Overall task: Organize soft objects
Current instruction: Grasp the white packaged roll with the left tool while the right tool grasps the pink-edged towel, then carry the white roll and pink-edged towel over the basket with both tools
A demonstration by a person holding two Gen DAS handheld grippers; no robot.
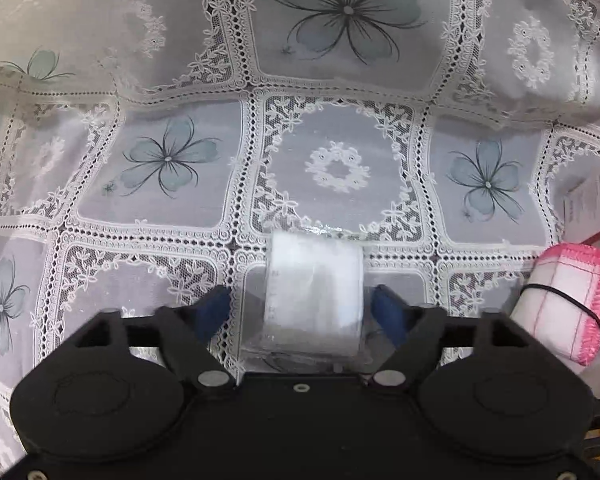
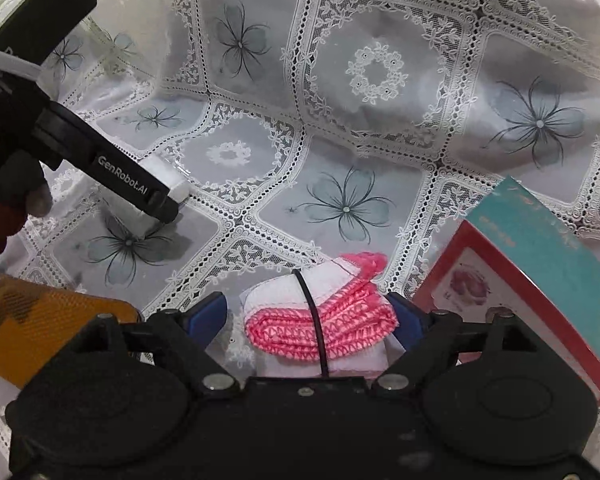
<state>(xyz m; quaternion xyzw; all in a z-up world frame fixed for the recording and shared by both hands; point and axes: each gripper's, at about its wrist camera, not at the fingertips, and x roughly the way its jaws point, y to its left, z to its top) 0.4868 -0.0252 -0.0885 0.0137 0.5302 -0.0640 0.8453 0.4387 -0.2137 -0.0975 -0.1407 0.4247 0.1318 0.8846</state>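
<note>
Both claws straddling soft bundles on the lace tabletop (image 1: pixel 172 60).
Left claw (image 1: pixel 302 312) apart around the white pack (image 1: pixel 314 300); right claw (image 2: pixel 308 322) apart around the pink cloth roll (image 2: pixel 320 320), probably poised for sorting.

lace tablecloth (image 1: pixel 340 80) bears white packet (image 1: pixel 314 300); pink-edged cloth roll (image 2: pixel 320 320); box (image 2: pixel 540 280)

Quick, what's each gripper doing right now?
Left gripper: open, jaws around the white pack.
Right gripper: open, jaws around the pink cloth.
</note>
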